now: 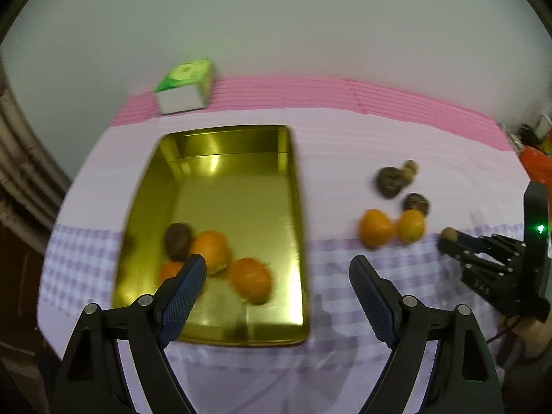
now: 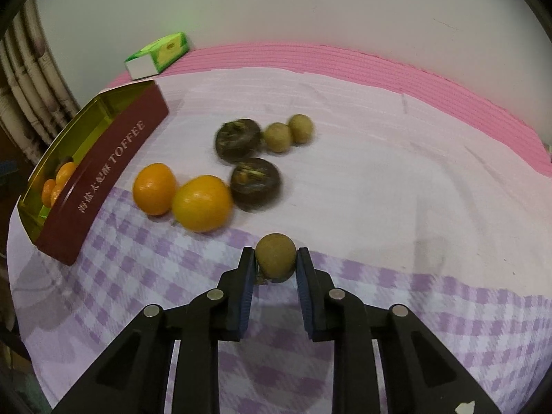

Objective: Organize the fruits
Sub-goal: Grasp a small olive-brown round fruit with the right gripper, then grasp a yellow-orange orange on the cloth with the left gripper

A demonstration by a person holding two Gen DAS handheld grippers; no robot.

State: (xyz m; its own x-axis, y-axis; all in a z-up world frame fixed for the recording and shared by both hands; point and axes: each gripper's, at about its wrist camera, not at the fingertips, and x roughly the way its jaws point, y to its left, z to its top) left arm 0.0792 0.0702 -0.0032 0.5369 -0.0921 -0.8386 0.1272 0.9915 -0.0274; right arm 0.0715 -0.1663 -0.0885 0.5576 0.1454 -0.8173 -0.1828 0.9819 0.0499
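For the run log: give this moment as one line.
left gripper: open, empty, over gold tin | right gripper: shut on small brown fruit | loose on cloth: two oranges

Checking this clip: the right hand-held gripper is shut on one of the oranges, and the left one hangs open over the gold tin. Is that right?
Not quite. The right hand-held gripper is shut on a small brown fruit, not an orange; both oranges lie loose on the cloth, as the right wrist view shows. The rest stands: the left hand-held gripper hangs open over the gold tin.
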